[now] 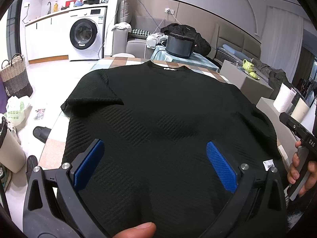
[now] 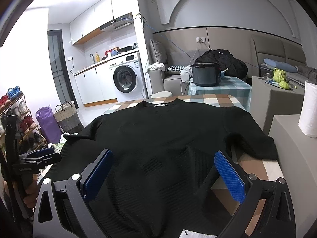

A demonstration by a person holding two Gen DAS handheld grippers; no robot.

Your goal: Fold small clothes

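Closest to both cameras, the left gripper (image 1: 155, 163) and right gripper (image 2: 163, 175) are held with blue pads spread wide apart, nothing caught between them, above the near hem of a black ribbed T-shirt (image 1: 168, 119). A thumb (image 1: 138, 229) is seen at the bottom edge of the left view. The garment is laid flat on a checked table (image 2: 218, 99), collar pointed away, one short sleeve (image 1: 95, 93) draped toward the left table edge and the other sleeve (image 2: 255, 144) spread to the right. A white tag (image 1: 268, 163) is noticed near the hem. Beyond the table, a dark cooker pot (image 2: 207, 74) and a washing machine (image 2: 126, 77) are visible. Folding appears not yet begun. If only the top layer is pinched, the fabric is likely to bunch; the overhanging sleeve could drag the shirt off-square.
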